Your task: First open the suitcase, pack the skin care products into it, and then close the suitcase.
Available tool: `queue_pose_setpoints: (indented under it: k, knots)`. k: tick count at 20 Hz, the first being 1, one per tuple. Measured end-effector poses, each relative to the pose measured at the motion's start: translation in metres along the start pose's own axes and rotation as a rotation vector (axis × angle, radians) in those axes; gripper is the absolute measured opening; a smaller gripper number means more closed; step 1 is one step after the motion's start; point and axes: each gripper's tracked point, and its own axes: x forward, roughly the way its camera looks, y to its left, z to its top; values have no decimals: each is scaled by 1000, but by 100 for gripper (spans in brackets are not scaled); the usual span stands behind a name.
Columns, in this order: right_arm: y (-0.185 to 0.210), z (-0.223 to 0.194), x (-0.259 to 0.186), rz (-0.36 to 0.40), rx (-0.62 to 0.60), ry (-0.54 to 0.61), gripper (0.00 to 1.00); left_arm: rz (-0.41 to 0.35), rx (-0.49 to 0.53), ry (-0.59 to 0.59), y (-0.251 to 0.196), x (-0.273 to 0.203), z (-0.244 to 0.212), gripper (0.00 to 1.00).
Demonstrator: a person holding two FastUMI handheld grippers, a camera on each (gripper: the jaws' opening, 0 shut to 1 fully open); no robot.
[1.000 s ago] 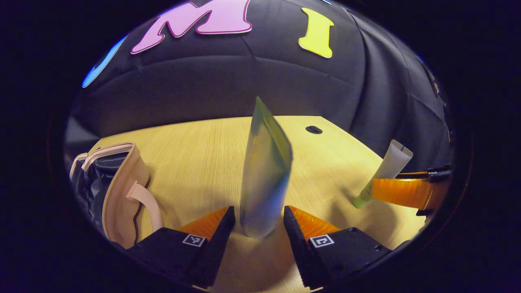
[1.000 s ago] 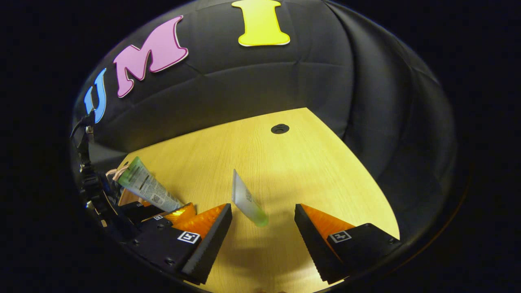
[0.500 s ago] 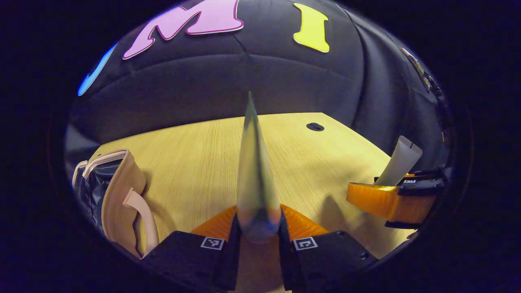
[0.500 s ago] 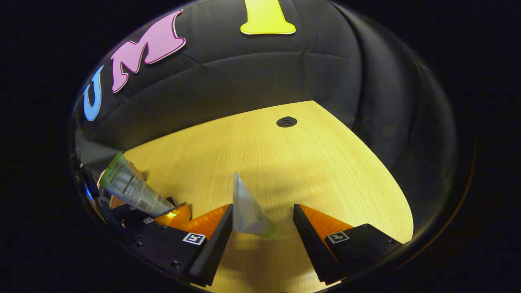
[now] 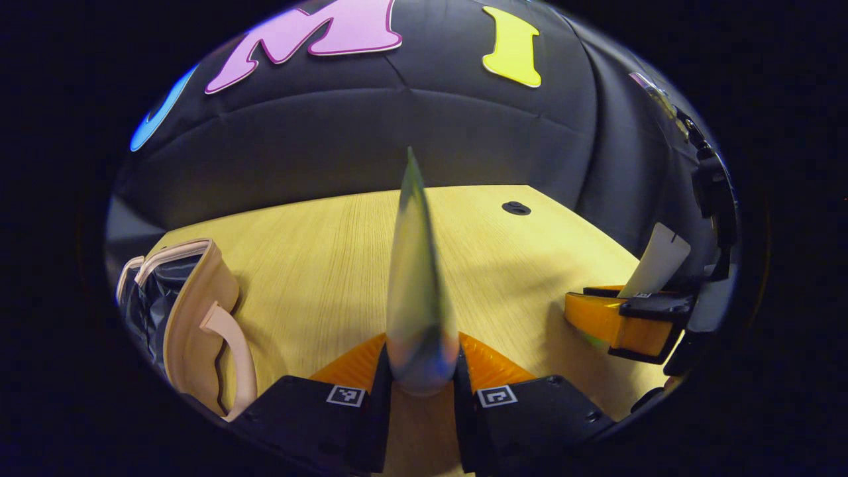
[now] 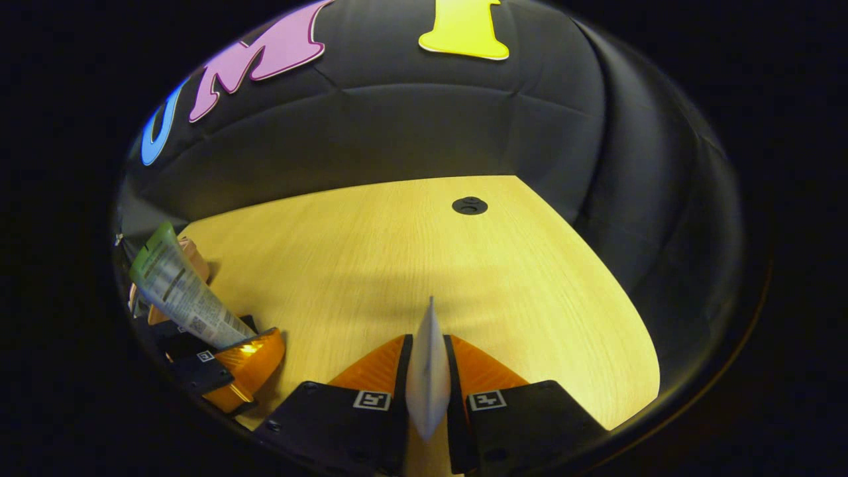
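On wooden table (image 5: 318,265) | left gripper (image 5: 421,371) clenched on green-topped tube (image 5: 416,278), upright for carrying | right gripper (image 6: 428,391) clenched on white tube (image 6: 427,377), likewise | pink suitcase (image 5: 192,318) open at left, ready to receive both.

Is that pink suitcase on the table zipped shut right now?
No: in the left gripper view the suitcase stands with its top gaping, and the dark lining shows between its pink edges.
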Motion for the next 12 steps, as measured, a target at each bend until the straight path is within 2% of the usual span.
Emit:
queue_pose_setpoints:
  k: [2,3,4,8,9,10,12]
  knots:
    - [3,-1,-9,14,2,10,24,-9,-8,-17,0,-4,2,47]
    - [2,3,-16,14,-5,4,18,-9,-17,-21,1,-7,3,46]
    - [2,9,-25,10,-15,-12,24,-12,-23,-37,1,-11,7,46]
    - [13,25,-66,18,-58,-43,24,-27,-28,-99,11,-49,29,46]
    - [21,30,-81,29,-72,-53,24,-30,-32,-115,15,-64,36,49]
    - [29,34,-93,38,-94,-62,24,-30,-34,-125,23,-82,42,43]
    - [51,42,-121,71,-140,-83,24,-20,-43,-135,49,-124,49,46]
